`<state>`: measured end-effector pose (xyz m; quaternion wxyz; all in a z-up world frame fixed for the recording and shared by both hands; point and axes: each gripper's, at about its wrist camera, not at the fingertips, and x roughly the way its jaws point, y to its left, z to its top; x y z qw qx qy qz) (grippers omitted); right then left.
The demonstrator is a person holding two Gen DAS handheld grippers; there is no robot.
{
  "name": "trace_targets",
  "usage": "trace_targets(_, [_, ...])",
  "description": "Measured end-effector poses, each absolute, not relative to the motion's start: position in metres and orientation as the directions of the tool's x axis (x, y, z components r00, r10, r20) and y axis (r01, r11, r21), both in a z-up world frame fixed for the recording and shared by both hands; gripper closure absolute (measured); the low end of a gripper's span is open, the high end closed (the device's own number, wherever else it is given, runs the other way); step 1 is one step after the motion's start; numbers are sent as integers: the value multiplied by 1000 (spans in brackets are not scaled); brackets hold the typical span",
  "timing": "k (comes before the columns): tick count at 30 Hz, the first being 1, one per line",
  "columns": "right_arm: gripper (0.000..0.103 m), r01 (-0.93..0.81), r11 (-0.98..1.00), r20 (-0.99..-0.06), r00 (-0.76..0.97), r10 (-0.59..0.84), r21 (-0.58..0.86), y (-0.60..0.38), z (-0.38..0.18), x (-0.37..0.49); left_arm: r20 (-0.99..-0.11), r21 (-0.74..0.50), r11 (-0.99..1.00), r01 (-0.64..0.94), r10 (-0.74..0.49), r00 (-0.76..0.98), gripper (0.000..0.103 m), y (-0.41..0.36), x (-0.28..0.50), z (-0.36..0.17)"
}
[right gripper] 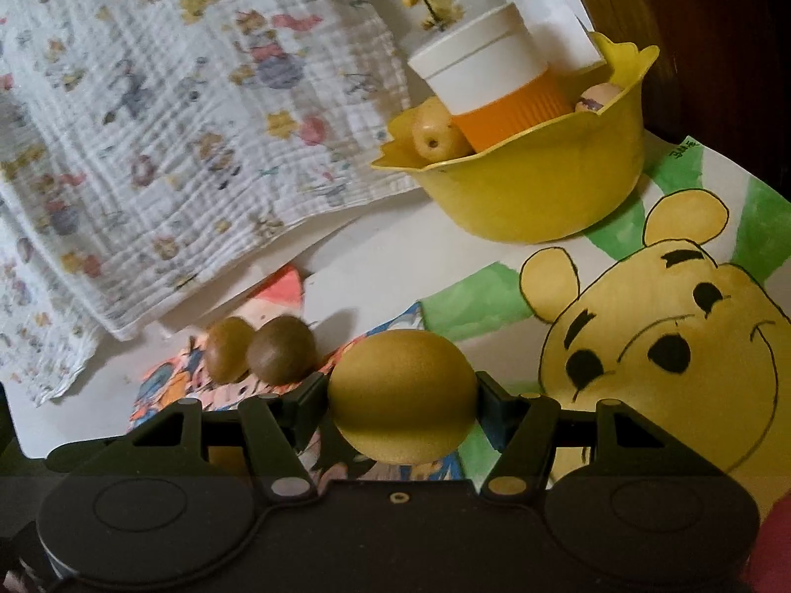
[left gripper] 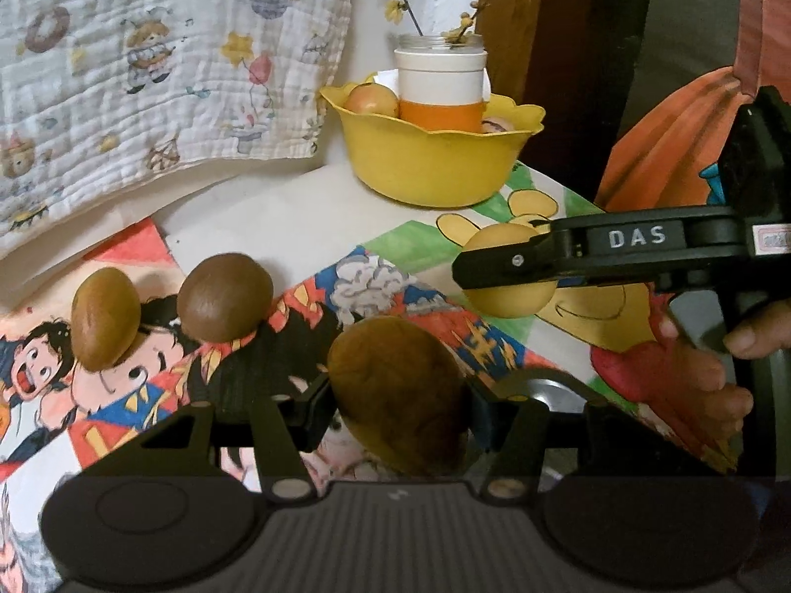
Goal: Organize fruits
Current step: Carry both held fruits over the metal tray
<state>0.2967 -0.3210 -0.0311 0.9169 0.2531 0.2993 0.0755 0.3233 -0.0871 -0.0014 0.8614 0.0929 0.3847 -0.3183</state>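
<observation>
My left gripper [left gripper: 398, 402] is shut on a brown oval fruit [left gripper: 395, 390], held above the cartoon drawings. My right gripper [right gripper: 403, 400] is shut on a round yellow-green fruit [right gripper: 403, 395]; it also shows in the left wrist view [left gripper: 509, 272], gripped from the right. Two more brown fruits [left gripper: 106, 316] [left gripper: 225, 296] lie on the drawings at the left, also seen in the right wrist view [right gripper: 230, 348] [right gripper: 282, 353]. A yellow bowl [left gripper: 425, 163] [right gripper: 539, 192] at the back holds an apple [left gripper: 371, 99] [right gripper: 435, 133], another small fruit [right gripper: 595, 96] and a white-and-orange cup [left gripper: 440, 91] [right gripper: 494, 94].
A printed white cloth [left gripper: 123, 74] [right gripper: 173, 123] hangs over the back left. A glass jar with flower stems [left gripper: 437, 39] stands behind the bowl. A Winnie-the-Pooh drawing [right gripper: 667, 346] covers the table's right side. A dark wooden frame [left gripper: 553, 49] rises at the back right.
</observation>
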Motion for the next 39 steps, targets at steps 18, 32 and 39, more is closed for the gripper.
trace_targets(18, [38,-108,858,-533,743,405,502,-296,-34,229,-754,-40,750,660,-456,473,44,-68,258,-5])
trace_targets(32, [38,-224,928,-596,716,363,297,-272,-41,211,-782,9,759,651,-400,478,44,-63,241,-9])
trace_targets(39, [38,-266,938,-594,725,348,224,-263,-44,202,-786,31,759,650,-383,485,44,-64,233,-11])
